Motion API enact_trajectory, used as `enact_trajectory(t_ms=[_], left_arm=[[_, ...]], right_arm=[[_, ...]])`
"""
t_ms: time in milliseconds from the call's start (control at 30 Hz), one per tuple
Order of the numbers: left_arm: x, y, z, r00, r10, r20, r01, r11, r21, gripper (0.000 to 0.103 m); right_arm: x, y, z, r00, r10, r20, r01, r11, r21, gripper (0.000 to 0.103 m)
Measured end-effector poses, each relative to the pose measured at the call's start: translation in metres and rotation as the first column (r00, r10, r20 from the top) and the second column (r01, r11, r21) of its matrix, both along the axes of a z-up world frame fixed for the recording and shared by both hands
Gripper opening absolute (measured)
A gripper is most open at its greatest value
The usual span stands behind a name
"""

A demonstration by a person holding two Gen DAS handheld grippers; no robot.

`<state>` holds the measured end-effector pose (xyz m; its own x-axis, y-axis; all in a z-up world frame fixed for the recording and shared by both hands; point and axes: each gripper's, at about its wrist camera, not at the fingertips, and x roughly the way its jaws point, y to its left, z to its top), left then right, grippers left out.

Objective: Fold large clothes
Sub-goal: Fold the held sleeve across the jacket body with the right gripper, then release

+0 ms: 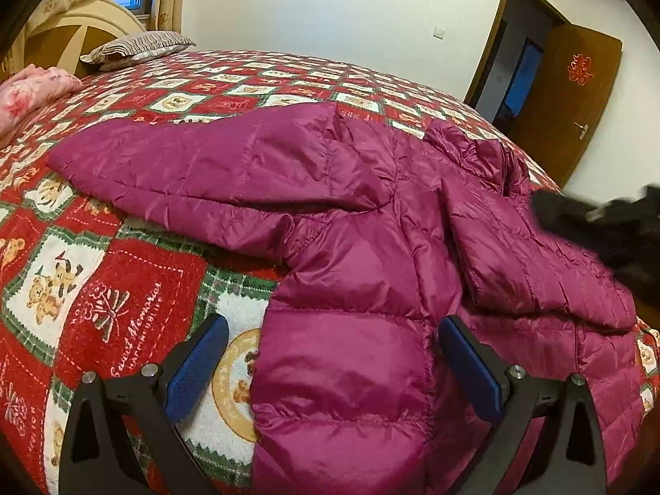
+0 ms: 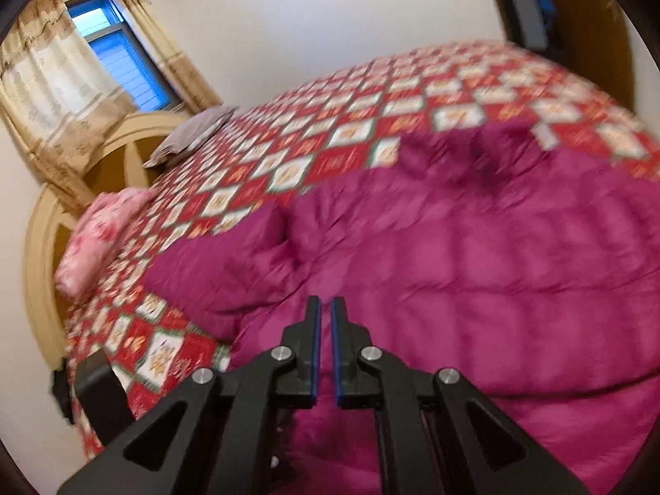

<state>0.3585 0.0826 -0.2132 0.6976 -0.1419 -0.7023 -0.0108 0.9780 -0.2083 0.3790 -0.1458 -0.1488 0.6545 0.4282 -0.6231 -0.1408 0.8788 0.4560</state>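
Jacket (image 1: pixel 350 214) hem edge btwn open left claw (image 1: pixel 334 338) pads.

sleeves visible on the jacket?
2. One sleeve lies stretched out over the bedspread on the left. The other sleeve is folded across the jacket body on the right.

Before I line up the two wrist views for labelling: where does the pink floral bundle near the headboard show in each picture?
Left wrist view: the pink floral bundle lies at the far left edge, on the patterned bedspread, below the striped pillow.
Right wrist view: it lies at the left, mid-height, beside the cream headboard.
Shared landmark: the striped pillow at the head of the bed appears beyond the bundle in both views.
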Motion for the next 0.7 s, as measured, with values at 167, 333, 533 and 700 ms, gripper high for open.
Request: enact_trajectory(t_ms=[167, 333, 533, 700], left_arm=[[-0.001, 0.000, -0.001, 1.000, -0.002, -0.001, 0.002, 1.000, 0.004, 0.102], [0.000, 0.000, -0.001, 1.000, -0.001, 0.000, 0.001, 1.000, 0.000, 0.102], [0.001, -0.001, 0.000, 1.000, 0.000, -0.007, 0.000, 1.000, 0.020, 0.102], [0.002, -0.005, 0.012, 0.999, 0.001, -0.042, 0.001, 0.999, 0.043, 0.102]], right_arm=[[-0.007, -0.009, 0.010, 1.000, 0.006, 0.018, -0.007, 0.999, 0.045, 0.012], [-0.021, -0.063, 0.035, 0.979, -0.187, 0.078, 0.194, 0.975, -0.109, 0.014], [-0.004, -0.071, -0.024, 0.969, -0.224, -0.106, 0.197, 0.955, -0.224, 0.016], [0.001, -0.031, -0.036, 0.981, -0.158, -0.116, 0.135, 0.973, -0.186, 0.016]])
